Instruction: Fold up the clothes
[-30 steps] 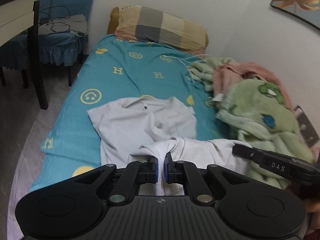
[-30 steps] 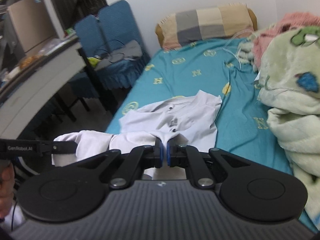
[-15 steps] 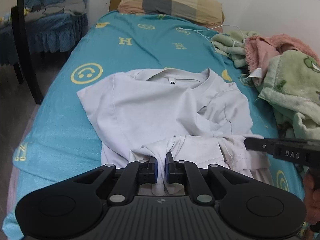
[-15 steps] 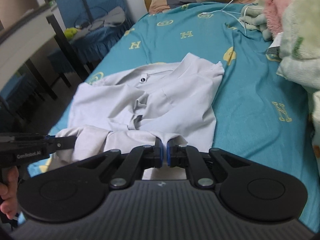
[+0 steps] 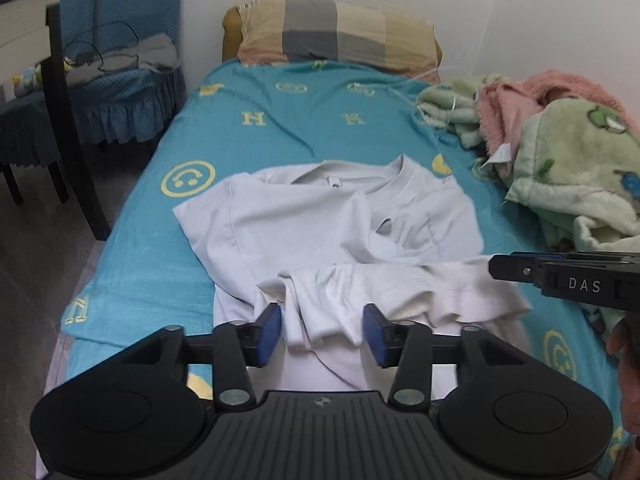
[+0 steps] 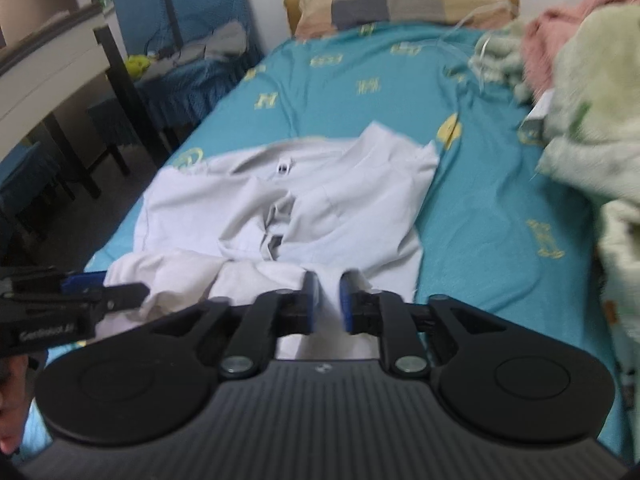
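A pale grey T-shirt (image 5: 304,232) lies on the teal bed sheet (image 5: 256,148) with its collar toward the pillow and its hem bunched at the near edge. My left gripper (image 5: 323,330) hangs low over that hem. Its jaws are opening; a fold of hem lies loose between the blue pads, which do not press on it. My right gripper (image 6: 328,304) is at the hem's other end, its jaws also opening with cloth lying slack in the narrow gap. Each gripper shows in the other's view: the right gripper (image 5: 520,270) side-on at the right, the left gripper (image 6: 120,292) at the left.
A checked pillow (image 5: 336,36) lies at the bed's head. Green and pink blankets (image 5: 568,168) are heaped along the right side by the wall, with a white cable (image 5: 436,76) near them. A blue-covered chair (image 5: 120,80) and a dark table leg (image 5: 68,128) stand left of the bed.
Both grippers came down toward the bed with the hem, then their jaws parted from shut. The hem has dropped onto the mattress and the shirt lies flatter.
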The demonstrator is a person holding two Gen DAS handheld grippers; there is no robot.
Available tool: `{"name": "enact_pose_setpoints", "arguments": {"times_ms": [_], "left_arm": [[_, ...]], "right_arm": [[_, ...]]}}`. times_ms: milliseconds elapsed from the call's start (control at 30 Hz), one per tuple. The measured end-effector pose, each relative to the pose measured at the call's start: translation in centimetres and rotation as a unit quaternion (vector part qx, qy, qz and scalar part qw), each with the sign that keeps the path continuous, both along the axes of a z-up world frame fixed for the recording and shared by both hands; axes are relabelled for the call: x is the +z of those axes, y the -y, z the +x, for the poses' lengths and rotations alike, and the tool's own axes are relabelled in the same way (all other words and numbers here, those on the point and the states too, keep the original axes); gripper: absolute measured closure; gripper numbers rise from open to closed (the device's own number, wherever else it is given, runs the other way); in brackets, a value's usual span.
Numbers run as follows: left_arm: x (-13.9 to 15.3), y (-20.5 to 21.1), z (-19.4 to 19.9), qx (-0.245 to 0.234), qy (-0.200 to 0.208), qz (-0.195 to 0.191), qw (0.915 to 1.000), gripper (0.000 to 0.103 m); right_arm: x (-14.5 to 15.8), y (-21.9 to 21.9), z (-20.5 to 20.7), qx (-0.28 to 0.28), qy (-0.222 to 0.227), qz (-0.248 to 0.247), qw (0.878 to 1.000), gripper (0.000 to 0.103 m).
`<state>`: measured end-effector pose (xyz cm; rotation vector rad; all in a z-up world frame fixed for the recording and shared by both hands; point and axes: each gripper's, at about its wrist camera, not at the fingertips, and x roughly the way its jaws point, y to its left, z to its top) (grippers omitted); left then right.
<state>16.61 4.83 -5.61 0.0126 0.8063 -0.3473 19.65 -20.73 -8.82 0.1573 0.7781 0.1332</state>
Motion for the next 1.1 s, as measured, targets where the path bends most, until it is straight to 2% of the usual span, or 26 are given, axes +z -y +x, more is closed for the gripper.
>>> {"name": "enact_pose_setpoints", "arguments": {"times_ms": [33, 67, 100, 167, 267, 367, 433, 500, 567, 733, 767, 867, 933, 1000, 1100], "left_arm": [[0.7, -0.1, -0.8, 0.001, 0.005, -0.005, 1.0000, 0.044], [1.3, -0.3, -1.7, 0.001, 0.009, -0.010, 0.9999, 0.038], [2.0, -0.5, -2.6, 0.001, 0.010, -0.018, 0.9998, 0.036], [3.2, -0.8, -4.5, 0.001, 0.014, -0.033, 0.9994, 0.027], [4.1, -1.8, -6.9, 0.005, -0.004, -0.072, 0.9974, 0.021], [3.7, -2.9, -8.9, 0.027, -0.059, -0.111, 0.9916, 0.021], [2.8, -3.5, -9.7, 0.037, -0.106, -0.140, 0.9838, 0.021], [1.5, -4.2, -10.1, 0.052, -0.157, -0.174, 0.9707, 0.021], [-0.1, -4.9, -10.3, 0.068, -0.206, -0.209, 0.9535, 0.021], [-4.2, -5.9, -9.8, 0.115, -0.298, -0.269, 0.9085, 0.021], [-4.8, -6.2, -9.6, 0.127, -0.305, -0.279, 0.9016, 0.021], [-6.1, -7.1, -9.0, 0.176, -0.297, -0.287, 0.8935, 0.021], [-6.9, -8.0, -8.3, 0.208, -0.295, -0.304, 0.8818, 0.022], [-7.8, -8.9, -7.9, 0.234, -0.301, -0.331, 0.8633, 0.025], [-8.0, -9.4, -7.7, 0.245, -0.298, -0.352, 0.8528, 0.028]], "right_arm": [[0.6, 0.0, -0.7, -0.001, 0.010, 0.000, 1.000, 0.066], [1.2, 0.0, -1.5, -0.003, 0.020, 0.006, 1.000, 0.053], [1.7, 0.1, -2.5, -0.005, 0.028, 0.016, 0.999, 0.045], [2.7, 0.3, -4.3, -0.008, 0.034, 0.037, 0.999, 0.046], [3.7, 0.6, -6.9, -0.019, 0.026, 0.083, 0.996, 0.046], [3.9, 1.2, -9.2, -0.036, 0.003, 0.137, 0.990, 0.046], [3.4, 1.6, -10.4, -0.051, -0.022, 0.172, 0.983, 0.045], [2.5, 2.0, -11.2, -0.059, -0.055, 0.218, 0.973, 0.044], [1.3, 2.3, -11.9, -0.070, -0.088, 0.269, 0.957, 0.044], [-2.1, 2.3, -13.6, -0.101, -0.164, 0.384, 0.903, 0.044], [-2.9, 2.0, -13.7, -0.105, -0.180, 0.401, 0.892, 0.044], [-5.3, 1.2, -13.8, -0.118, -0.225, 0.447, 0.858, 0.044], [-6.5, 1.0, -13.7, -0.137, -0.238, 0.459, 0.845, 0.044], [-7.5, 1.2, -13.7, -0.171, -0.246, 0.460, 0.836, 0.045], [-8.5, 1.9, -14.2, -0.224, -0.246, 0.460, 0.823, 0.045]]}}
